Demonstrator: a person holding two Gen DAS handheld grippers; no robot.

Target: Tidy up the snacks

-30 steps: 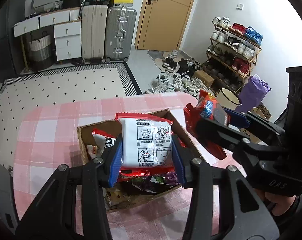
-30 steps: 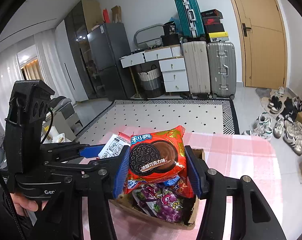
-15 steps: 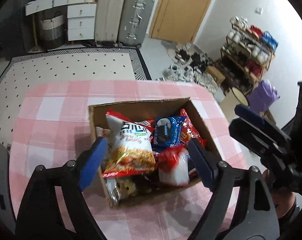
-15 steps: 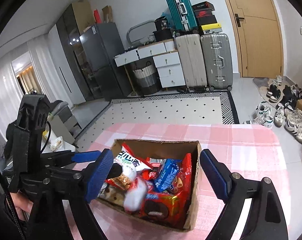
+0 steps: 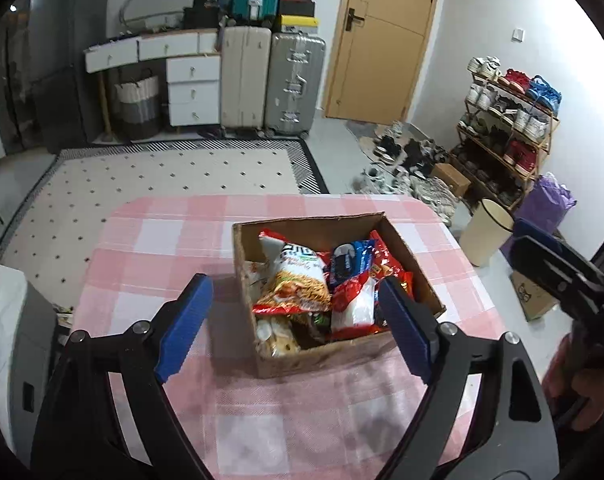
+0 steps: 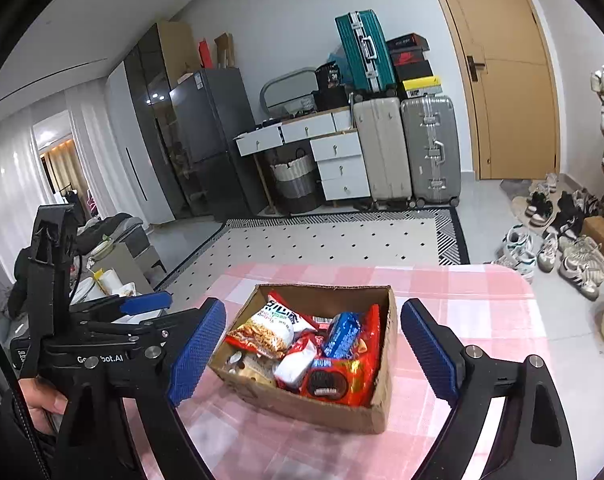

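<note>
A cardboard box point(image 5: 322, 356) point(image 6: 302, 404) stands on the pink checked table point(image 5: 162, 248) point(image 6: 462, 300), filled with snack packs. Among them are an orange noodle bag point(image 5: 294, 280) point(image 6: 266, 330), a blue Oreo pack point(image 5: 348, 260) point(image 6: 342, 334), a white packet point(image 5: 354, 304) point(image 6: 298, 364) and a red Oreo bag point(image 6: 334, 380). My left gripper point(image 5: 294, 284) hovers above the box's near side, its jaws opening with nothing between them. My right gripper point(image 6: 313, 306) is open and empty, pulled back from the box's near-right corner. Each view shows the other gripper's blue finger point(image 5: 534, 236) point(image 6: 146, 304) off to the side.
Beyond the table's far edge lies a dotted rug point(image 5: 174, 172). Suitcases point(image 5: 294, 80), white drawers point(image 5: 190, 88) and a door point(image 5: 386, 36) line the back wall. A shoe rack point(image 5: 510, 120), a cream bin point(image 5: 486, 232) and loose shoes stand to the right.
Both grippers let go of their packs, the white packet and the red Oreo bag, which now lie in the box. Both opened wide and drew back from it.
</note>
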